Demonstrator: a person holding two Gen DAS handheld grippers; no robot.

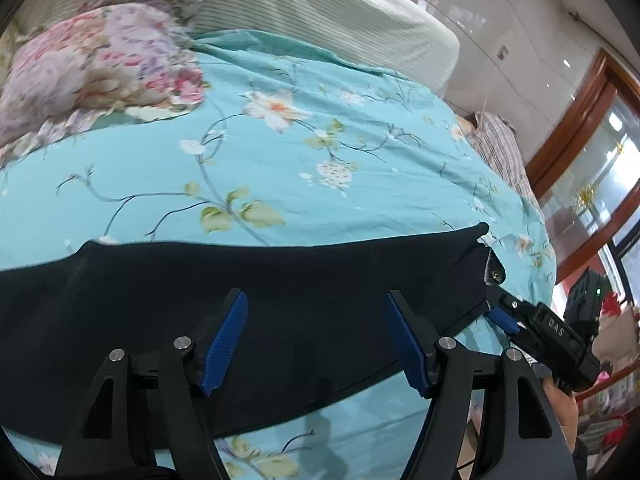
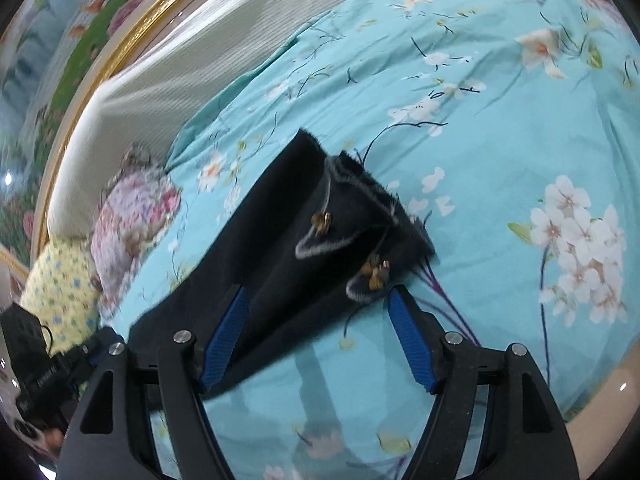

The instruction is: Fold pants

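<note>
Pants lie on floral bedsheet near pillow.

Bare sheet beyond — floral pillow far-left.

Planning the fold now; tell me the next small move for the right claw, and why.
Probably close the right claw on the cuff end of the long black fabric pants. It is open just short of the cuffs, which lie flat on the turquoise floral bedsheet; the left claw is open too.

Bright even daylight, strong fisheye edge warping, motion blur in right view, soft shadows
</note>
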